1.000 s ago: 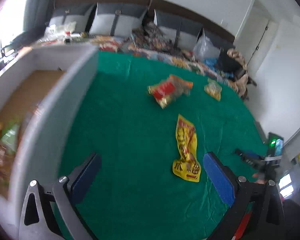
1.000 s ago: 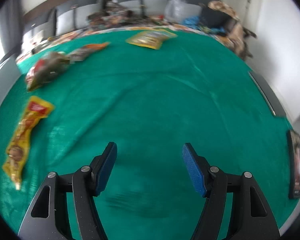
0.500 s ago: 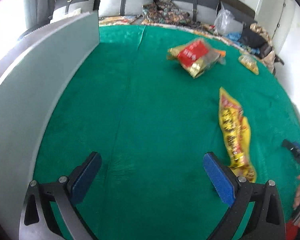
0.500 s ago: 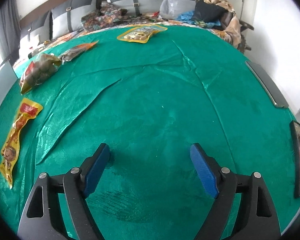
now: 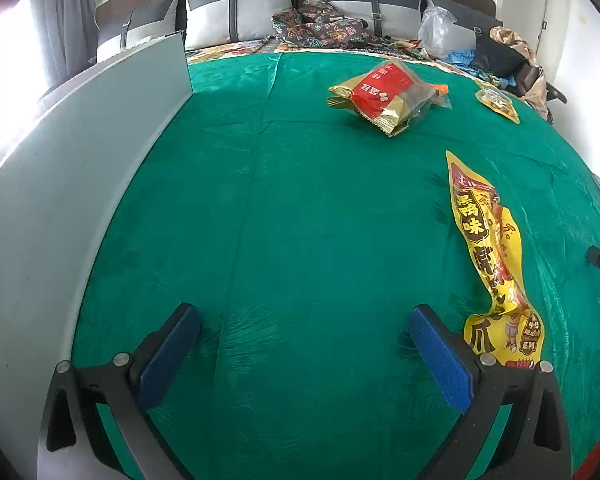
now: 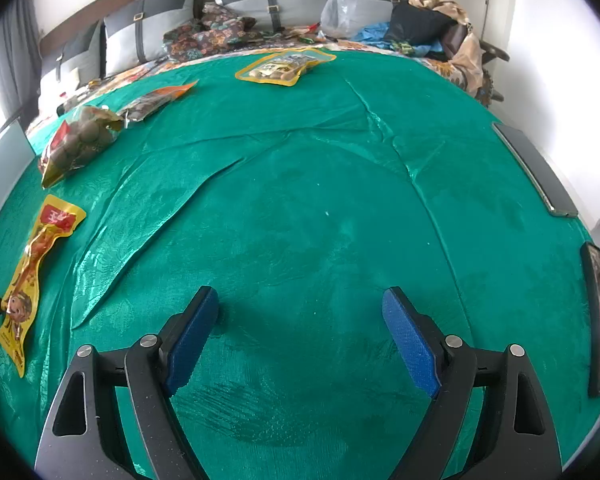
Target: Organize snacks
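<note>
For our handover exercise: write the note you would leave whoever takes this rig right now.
Left claw: open, empty, over bare green cloth beside the grey box wall.
Right claw: jaws just opened, nothing between them.
Loose on the cloth: long yellow packet, red-and-gold bag, orange-edged pouch, yellow-rimmed pack.
Left: all four to sort.

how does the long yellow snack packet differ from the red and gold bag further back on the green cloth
The long yellow snack packet is narrow and lies nearly flat, while the red and gold bag is short, wide and puffed up. The yellow packet sits close beside the open left gripper; the red and gold bag lies farther off, toward the pillows. Both rest loose on the green cloth, untouched by either gripper.
</note>
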The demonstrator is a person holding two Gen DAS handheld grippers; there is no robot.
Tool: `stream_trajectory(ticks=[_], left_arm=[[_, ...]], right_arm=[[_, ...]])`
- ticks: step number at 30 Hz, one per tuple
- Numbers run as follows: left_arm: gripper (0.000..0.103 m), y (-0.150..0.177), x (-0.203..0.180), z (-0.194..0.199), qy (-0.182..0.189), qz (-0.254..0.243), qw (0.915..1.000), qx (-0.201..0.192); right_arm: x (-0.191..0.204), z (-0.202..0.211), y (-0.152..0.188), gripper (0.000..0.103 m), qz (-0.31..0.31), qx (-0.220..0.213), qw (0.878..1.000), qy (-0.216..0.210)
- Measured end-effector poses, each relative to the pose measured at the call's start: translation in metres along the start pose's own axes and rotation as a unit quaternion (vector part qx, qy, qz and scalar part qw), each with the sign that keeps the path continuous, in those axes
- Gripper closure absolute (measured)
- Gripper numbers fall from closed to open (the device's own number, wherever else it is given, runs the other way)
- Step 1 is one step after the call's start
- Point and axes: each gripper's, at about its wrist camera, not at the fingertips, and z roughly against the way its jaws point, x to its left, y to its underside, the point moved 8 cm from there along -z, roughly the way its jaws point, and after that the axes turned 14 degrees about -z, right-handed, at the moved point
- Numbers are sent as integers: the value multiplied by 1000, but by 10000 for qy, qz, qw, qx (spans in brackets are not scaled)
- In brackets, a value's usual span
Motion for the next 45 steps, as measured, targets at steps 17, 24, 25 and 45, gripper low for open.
stream_trajectory(ticks=[17, 24, 25, 45], left_arm=[[2, -37, -37, 42, 1033, 174, 9923, -669], [2, -77, -105, -7, 911, -896, 9918, 82], [5, -77, -104, -15, 902, -821, 9923, 204], [21, -43, -18, -14, 512, -677, 9956, 394]], right_arm=[[0, 0, 0, 15, -1, 3, 10000, 7], [-1, 1, 0, 15, 2, 4, 10000, 8], [-1, 1, 0, 15, 3, 4, 10000, 9], [-1, 2, 0, 15, 0, 6, 10000, 10]])
